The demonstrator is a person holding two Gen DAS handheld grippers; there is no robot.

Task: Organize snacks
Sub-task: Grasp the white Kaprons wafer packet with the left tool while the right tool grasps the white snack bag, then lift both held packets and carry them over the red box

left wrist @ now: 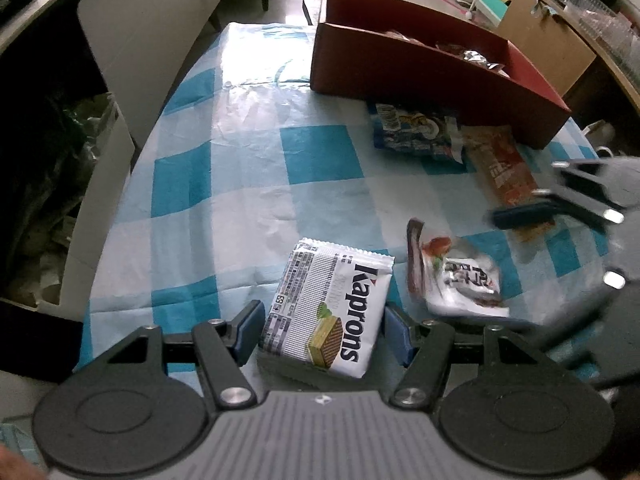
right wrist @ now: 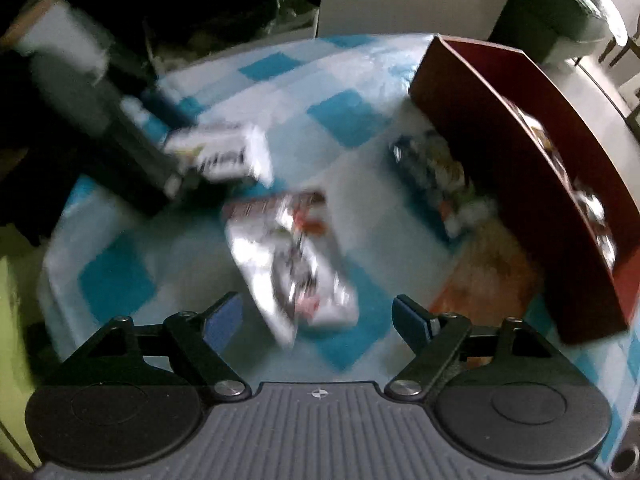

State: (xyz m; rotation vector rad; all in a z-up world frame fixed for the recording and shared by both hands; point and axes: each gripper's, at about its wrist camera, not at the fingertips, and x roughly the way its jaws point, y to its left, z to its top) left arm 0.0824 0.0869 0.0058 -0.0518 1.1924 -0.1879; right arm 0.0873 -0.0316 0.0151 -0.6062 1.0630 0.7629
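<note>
The white Kaprons wafer pack (left wrist: 328, 308), printed with a wafer, sits clamped between the left gripper (left wrist: 322, 330) jaws; right gripper (right wrist: 318, 320) jaws apart.

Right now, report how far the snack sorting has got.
Done: a few wrapped snacks already lie in the red box. In hand: the left hand-held gripper straddles the Kaprons wafer pack; the right hand-held gripper hangs open above the silver packet. Left: those two, plus the blue packet and orange packet beside the box.
</note>
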